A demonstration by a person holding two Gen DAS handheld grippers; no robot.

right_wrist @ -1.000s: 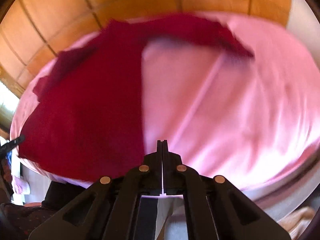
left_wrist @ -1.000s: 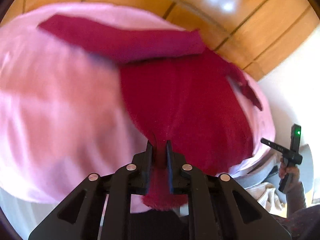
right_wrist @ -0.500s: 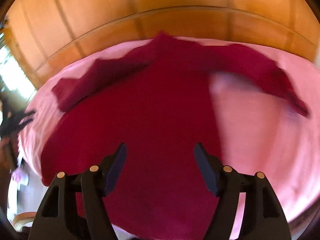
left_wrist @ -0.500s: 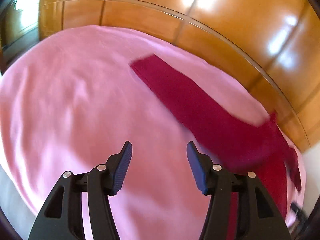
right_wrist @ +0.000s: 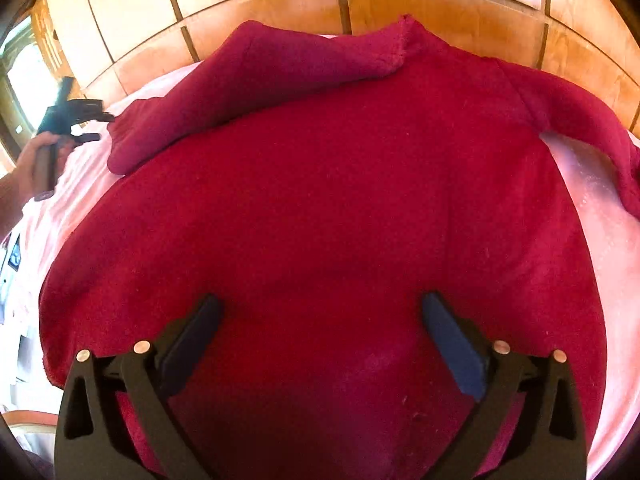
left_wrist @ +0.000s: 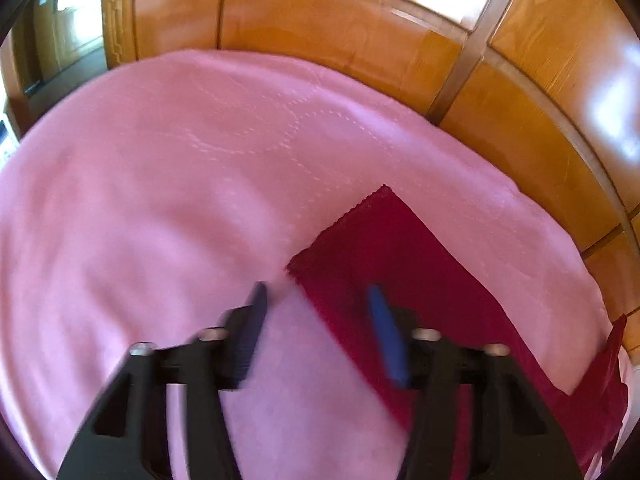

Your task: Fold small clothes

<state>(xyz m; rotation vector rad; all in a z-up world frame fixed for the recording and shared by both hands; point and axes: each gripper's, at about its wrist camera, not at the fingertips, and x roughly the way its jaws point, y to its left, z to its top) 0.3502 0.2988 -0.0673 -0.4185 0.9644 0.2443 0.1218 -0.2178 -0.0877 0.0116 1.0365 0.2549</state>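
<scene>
A dark red long-sleeved sweater (right_wrist: 340, 200) lies spread flat on a pink bedspread (right_wrist: 600, 240), its sleeves reaching left and right. My right gripper (right_wrist: 320, 312) is open and empty, hovering over the sweater's lower body. In the left wrist view one sleeve (left_wrist: 400, 264) runs diagonally across the bedspread (left_wrist: 160, 200) with its cuff end toward the middle. My left gripper (left_wrist: 316, 300) is open and empty just above the cuff, its right finger over the sleeve. The left gripper (right_wrist: 68, 120) also shows in the right wrist view, held in a hand at the far left.
A glossy wooden panelled wall (left_wrist: 400, 32) runs behind the bed, also in the right wrist view (right_wrist: 280, 4). A window or doorway (left_wrist: 60, 20) is at the far left. White items (right_wrist: 16, 280) lie beside the bed's left edge.
My left gripper let go of the sweater's hem, opened and swung left to the sleeve cuff. My right gripper opened and moved left over the sweater's body.
</scene>
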